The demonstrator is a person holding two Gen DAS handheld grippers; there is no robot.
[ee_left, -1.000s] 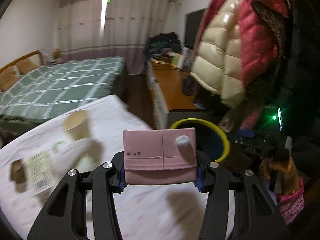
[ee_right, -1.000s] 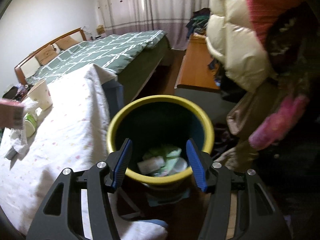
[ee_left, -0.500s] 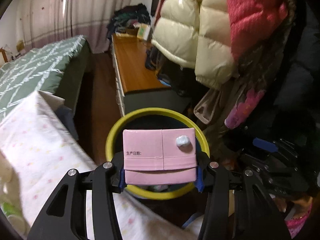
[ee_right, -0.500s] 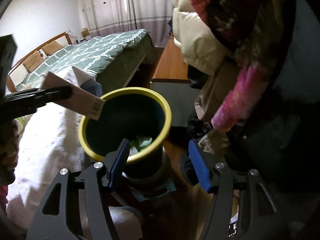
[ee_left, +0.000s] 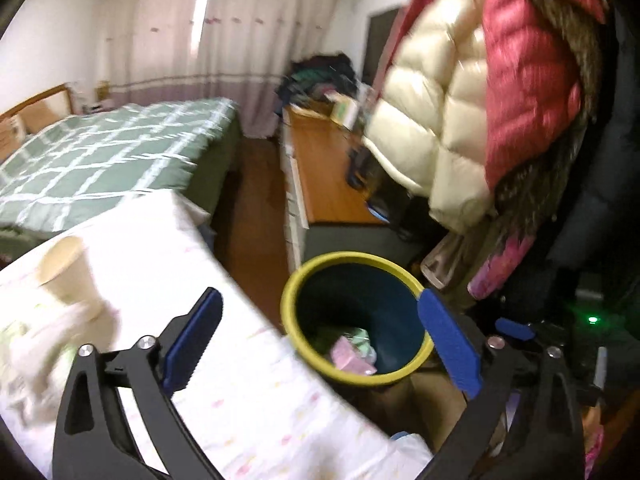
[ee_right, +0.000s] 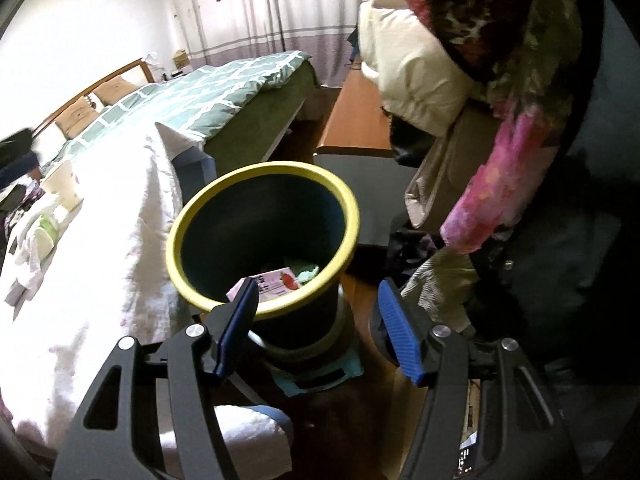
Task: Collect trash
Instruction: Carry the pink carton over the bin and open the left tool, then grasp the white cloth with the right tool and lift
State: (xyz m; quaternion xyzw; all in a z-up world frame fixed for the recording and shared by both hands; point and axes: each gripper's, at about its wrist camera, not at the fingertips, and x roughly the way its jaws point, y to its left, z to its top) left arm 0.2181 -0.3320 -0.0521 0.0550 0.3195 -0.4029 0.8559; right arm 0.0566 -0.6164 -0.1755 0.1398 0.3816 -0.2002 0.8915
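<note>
A dark bin with a yellow rim (ee_left: pixel 352 258) stands on the floor beside the white-covered table (ee_left: pixel 256 392); it also shows in the right wrist view (ee_right: pixel 180 240). The pink carton (ee_left: pixel 348 354) lies inside the bin among other trash, and it shows in the right wrist view (ee_right: pixel 276 282) too. My left gripper (ee_left: pixel 320 344) is open and empty, above the table edge and the bin. My right gripper (ee_right: pixel 316 324) is open and empty, just in front of the bin. A paper cup (ee_left: pixel 70 268) and blurred wrappers (ee_left: pixel 36 344) sit on the table at the left.
Coats (ee_left: pixel 480 100) hang at the right above the bin. A wooden cabinet (ee_left: pixel 328 184) and a green checked bed (ee_left: pixel 100 160) lie beyond. The right wrist view shows the cup (ee_right: pixel 62 184) and wrappers (ee_right: pixel 40 236) on the table (ee_right: pixel 100 280).
My left gripper opened and dropped the pink carton into the bin, then swung back left toward the table. My right gripper stayed open near the bin.
</note>
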